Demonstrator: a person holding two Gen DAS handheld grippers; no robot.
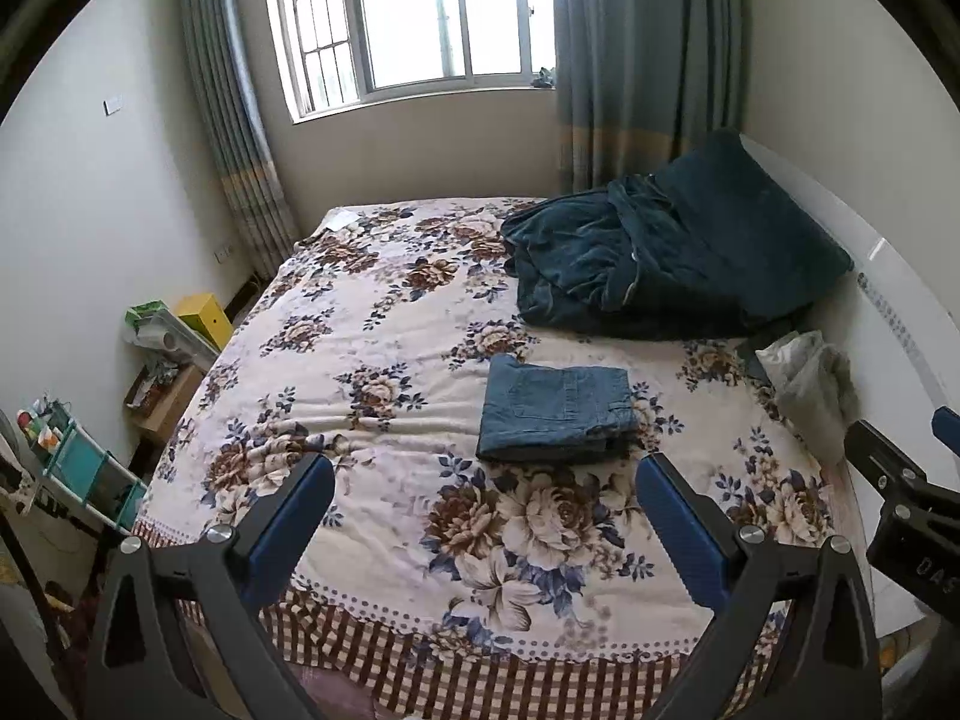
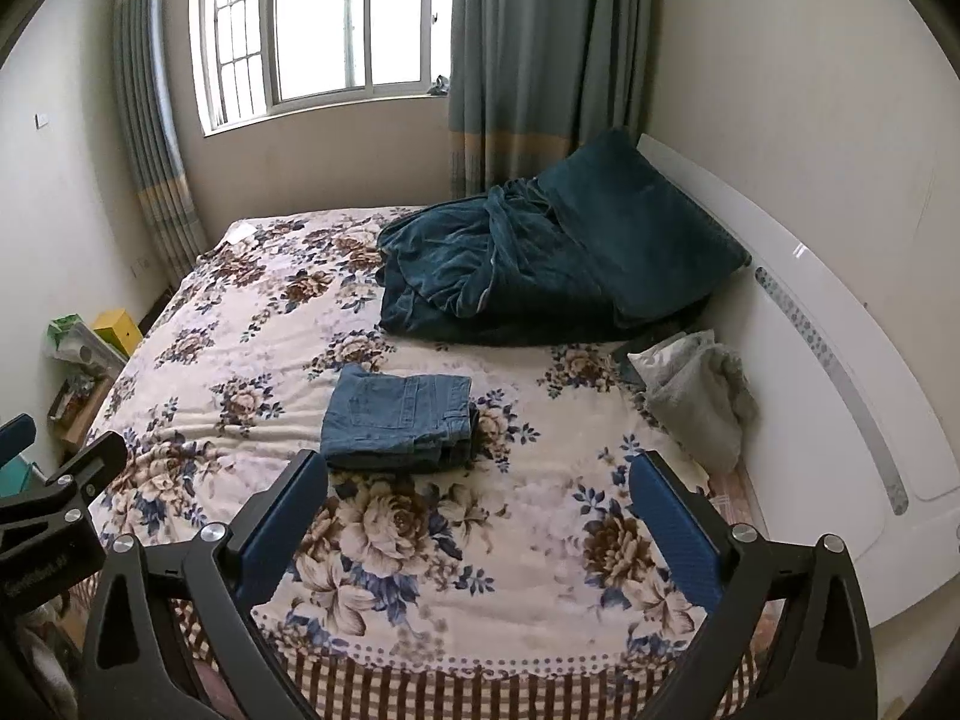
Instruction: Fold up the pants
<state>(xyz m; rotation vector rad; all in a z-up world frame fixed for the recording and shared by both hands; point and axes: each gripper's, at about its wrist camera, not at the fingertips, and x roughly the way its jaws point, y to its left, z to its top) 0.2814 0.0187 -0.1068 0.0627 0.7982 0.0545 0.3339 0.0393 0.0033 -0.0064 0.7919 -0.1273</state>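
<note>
Folded blue denim pants (image 1: 555, 408) lie flat on floral-blanketed bed (image 1: 372, 372). Left gripper (image 1: 486, 483) and right gripper (image 2: 478, 480) hover apart (jaws released, empty).

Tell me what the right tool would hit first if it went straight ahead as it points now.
Likely the flowered bedspread, just right of the folded blue denim pants. The open right tool points at bare cover between them and the crumpled grey cloth. Depth is uncertain.

two hand-held grippers, one folded pair of jeans (image 1: 555, 408), one dark blanket (image 1: 606, 264), one pillow (image 1: 756, 222), two curtains.
</note>
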